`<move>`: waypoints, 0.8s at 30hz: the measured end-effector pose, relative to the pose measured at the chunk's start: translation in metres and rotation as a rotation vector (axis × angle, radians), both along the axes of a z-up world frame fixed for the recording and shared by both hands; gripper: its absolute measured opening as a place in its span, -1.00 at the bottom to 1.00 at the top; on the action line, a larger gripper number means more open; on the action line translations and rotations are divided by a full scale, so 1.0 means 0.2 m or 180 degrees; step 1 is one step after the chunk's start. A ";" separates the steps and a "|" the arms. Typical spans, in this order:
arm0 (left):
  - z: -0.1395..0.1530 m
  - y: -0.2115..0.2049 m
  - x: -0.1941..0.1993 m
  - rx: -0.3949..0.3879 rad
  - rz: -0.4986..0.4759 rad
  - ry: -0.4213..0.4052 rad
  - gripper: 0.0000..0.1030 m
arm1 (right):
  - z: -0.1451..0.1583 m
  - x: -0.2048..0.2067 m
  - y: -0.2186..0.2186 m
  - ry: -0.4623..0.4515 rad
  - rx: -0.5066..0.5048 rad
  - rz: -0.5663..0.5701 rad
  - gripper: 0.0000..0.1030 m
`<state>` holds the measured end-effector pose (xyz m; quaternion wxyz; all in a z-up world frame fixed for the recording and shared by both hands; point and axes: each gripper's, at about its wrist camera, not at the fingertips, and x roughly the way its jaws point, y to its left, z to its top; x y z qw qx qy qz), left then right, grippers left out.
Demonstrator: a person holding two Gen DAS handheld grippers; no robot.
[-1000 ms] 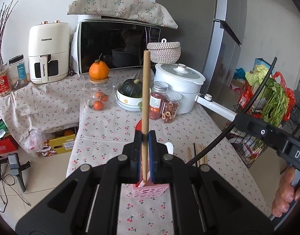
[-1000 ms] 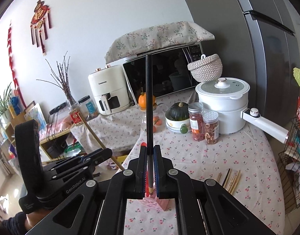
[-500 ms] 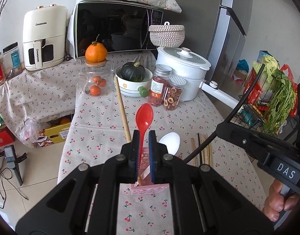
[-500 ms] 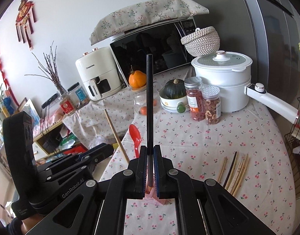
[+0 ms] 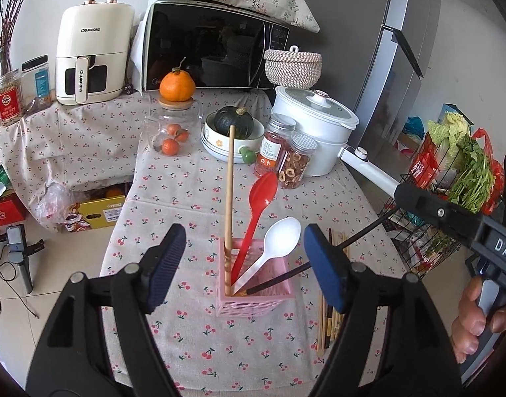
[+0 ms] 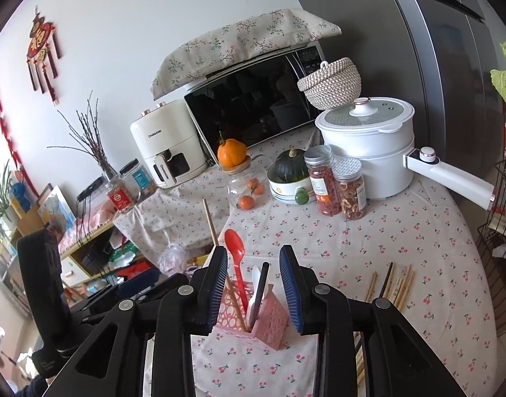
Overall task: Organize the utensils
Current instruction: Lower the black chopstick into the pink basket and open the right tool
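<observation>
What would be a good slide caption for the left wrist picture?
Opening left gripper above a pink basket holding a wooden chopstick, red spoon, white spoon and black chopstick.

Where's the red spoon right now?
The red spoon stands in the pink basket at the table's near edge, between the wooden chopstick and white spoon.

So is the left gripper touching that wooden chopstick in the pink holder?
Apart. In the left wrist view the left gripper, jaws opening, stands clear of the wooden chopstick, with bare tablecloth between pad and stick.

A pink holder (image 5: 253, 301) is showing a red spoon (image 5: 261, 192), a white spoon (image 5: 282, 235), a black chopstick (image 5: 279, 278), over the bench's cherry-print cloth (image 5: 187, 198).
</observation>
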<state>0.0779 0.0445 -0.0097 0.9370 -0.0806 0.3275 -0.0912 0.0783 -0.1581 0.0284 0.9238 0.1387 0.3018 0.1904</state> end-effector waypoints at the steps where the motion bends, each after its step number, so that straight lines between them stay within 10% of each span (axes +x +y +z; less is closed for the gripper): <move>1: 0.00 0.00 -0.01 0.0017 0.0013 -0.0010 0.56 | 0.01 -0.01 -0.01 -0.0017 0.0004 -0.0001 -0.25; 24: -0.10 -0.22 -0.22 0.0393 -0.0292 0.0191 0.95 | -0.02 -0.22 -0.34 0.0105 -0.0449 -0.0246 0.66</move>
